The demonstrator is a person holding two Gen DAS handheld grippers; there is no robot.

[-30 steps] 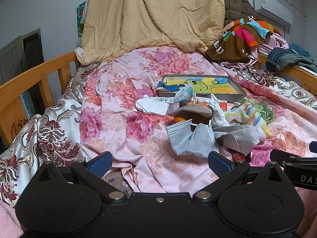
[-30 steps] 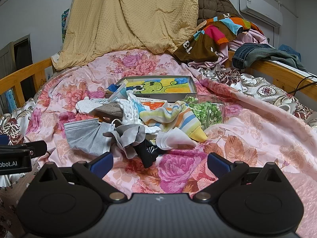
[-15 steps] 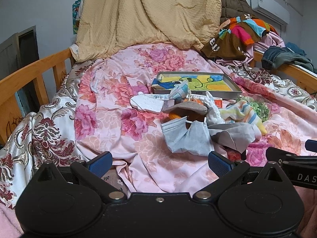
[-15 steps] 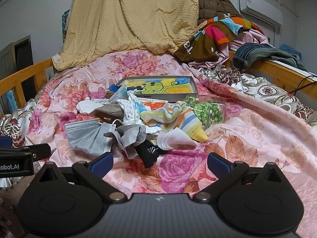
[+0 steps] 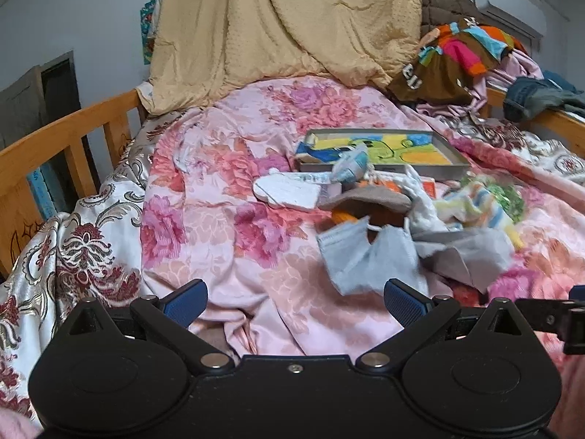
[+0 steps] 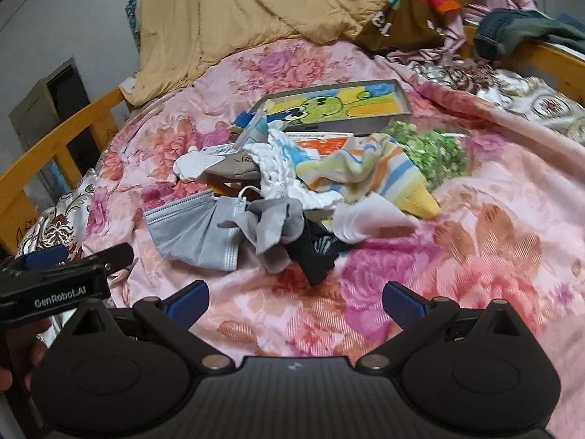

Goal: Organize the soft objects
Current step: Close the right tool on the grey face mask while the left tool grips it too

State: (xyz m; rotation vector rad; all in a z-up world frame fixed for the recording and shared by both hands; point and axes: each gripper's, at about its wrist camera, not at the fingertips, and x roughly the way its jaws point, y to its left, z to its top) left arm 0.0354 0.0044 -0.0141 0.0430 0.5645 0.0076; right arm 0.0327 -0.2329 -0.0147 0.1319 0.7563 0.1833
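A heap of soft items lies mid-bed on the floral quilt: a grey face mask, a grey crumpled cloth, a black sock, a white sock, a striped sock, a white knitted glove and a brown cloth. The mask and grey cloth also show in the left wrist view. My left gripper is open, short of the mask. My right gripper is open, just short of the black sock. Both hold nothing.
A grey tray with a cartoon picture lies behind the heap, a bag of green pieces to its right. A tan blanket and piled clothes fill the far end. Wooden rails border the bed.
The right gripper has moved forward and tilted down toward the heap, which now looks larger and nearer. The left gripper has shifted slightly left; the heap sits further right in its view.
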